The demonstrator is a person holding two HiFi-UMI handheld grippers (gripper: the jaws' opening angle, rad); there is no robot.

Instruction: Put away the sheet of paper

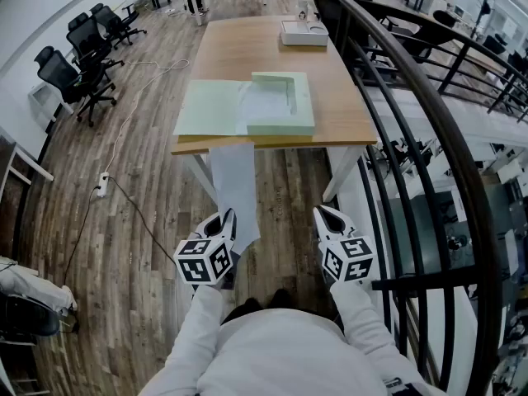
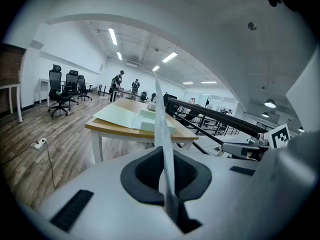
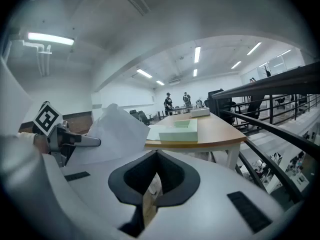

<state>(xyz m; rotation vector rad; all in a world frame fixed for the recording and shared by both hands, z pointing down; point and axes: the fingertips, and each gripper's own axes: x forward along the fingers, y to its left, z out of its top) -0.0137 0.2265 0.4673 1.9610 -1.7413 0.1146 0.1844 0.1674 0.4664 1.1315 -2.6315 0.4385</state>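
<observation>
A white sheet of paper (image 1: 235, 186) hangs in the air between me and the wooden table (image 1: 330, 97), its far end near the table's front edge. My left gripper (image 1: 224, 218) is shut on the sheet's near end. In the left gripper view the paper (image 2: 161, 119) rises edge-on from the closed jaws. An open light-green box file (image 1: 264, 106) lies on the table's near part, its lid flat to the left. My right gripper (image 1: 323, 213) hangs level with the left one, shut and holding nothing. The right gripper view shows the paper (image 3: 117, 134) at left and the file (image 3: 179, 130) ahead.
A black railing (image 1: 412, 139) curves along the right side, close to my right gripper. A white box (image 1: 304, 33) lies at the table's far end. Office chairs (image 1: 82, 56) stand at the far left. A power strip with its cable (image 1: 102, 186) lies on the wood floor.
</observation>
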